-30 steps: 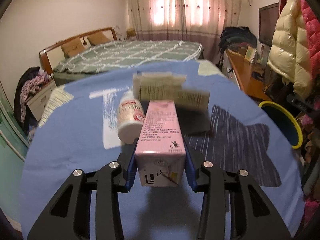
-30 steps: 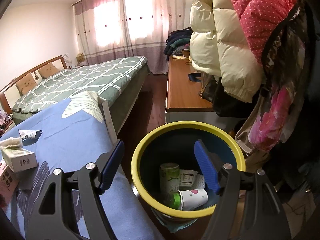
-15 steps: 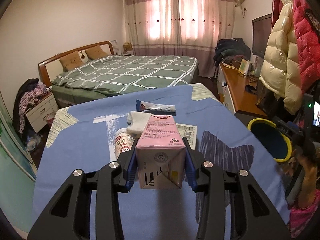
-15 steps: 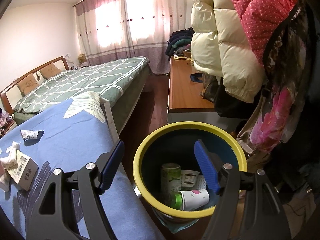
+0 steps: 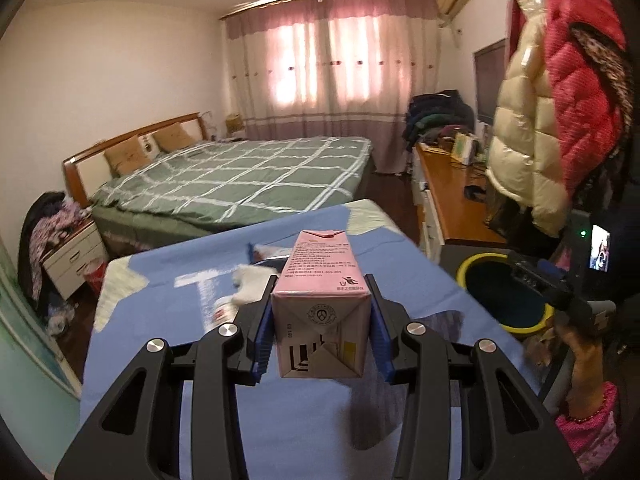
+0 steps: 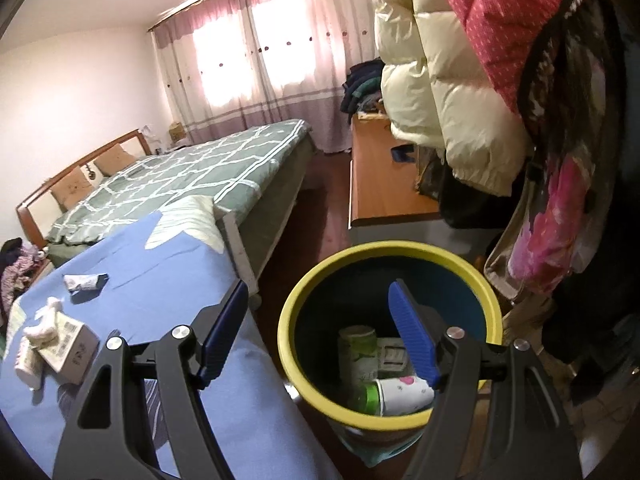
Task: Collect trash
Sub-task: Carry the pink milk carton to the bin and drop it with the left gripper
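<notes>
The left gripper [image 5: 322,330] pinches the pink carton [image 5: 322,304] above the blue table [image 5: 280,420], the right gripper [image 6: 318,334] is spread empty, and the carton could slip before reaching the bin [image 5: 506,290] at three o'clock.

A pink milk carton [image 5: 320,320] sits clamped lengthwise, base toward us, above the blue desk [image 5: 280,420]; yellow-rimmed bin [image 6: 390,360] holds cups.
</notes>
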Tool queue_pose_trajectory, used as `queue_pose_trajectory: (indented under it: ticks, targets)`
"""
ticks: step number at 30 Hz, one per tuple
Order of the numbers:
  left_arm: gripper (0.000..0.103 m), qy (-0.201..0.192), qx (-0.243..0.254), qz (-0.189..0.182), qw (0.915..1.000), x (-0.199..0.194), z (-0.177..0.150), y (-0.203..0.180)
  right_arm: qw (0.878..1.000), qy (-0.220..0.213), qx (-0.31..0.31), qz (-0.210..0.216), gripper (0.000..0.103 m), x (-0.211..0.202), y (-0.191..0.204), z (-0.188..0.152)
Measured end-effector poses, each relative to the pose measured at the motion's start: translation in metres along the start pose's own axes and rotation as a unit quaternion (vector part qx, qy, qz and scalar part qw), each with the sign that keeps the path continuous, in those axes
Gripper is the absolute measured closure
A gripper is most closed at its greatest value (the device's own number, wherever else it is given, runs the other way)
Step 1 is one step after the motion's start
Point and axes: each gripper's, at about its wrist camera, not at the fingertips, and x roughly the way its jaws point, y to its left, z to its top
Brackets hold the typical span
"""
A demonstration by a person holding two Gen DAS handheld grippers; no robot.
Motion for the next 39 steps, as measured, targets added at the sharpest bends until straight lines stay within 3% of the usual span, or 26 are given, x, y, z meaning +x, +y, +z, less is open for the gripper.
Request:
queue_pose_trajectory:
  ticks: [10,23,30,39]
  targets:
    - [0.062,0.02,0.036,-0.091,0.995,0.04,0.018,-0.082,1.0,-0.017,0.003,-0.017,0.034,-0.042,-0.055,0.0]
    - [0.062,0.083,0.086,-0.183,0.9758,0.119,0.022,-0.209,0.998,-0.013,0.042,-0.037,0.034,-0.043,-0.109,-0.004]
    - [0.062,0.117,0.102,-0.201,0.9673,0.153,0.016,-0.256,0.997,-0.013,0.061,-0.046,0.034,-0.042,-0.131,-0.004]
    - [0.062,0.137,0.123,-0.196,0.9631,0.18,0.004,-0.285,0.996,-0.009,0.077,-0.053,0.034,-0.042,-0.148,-0.007]
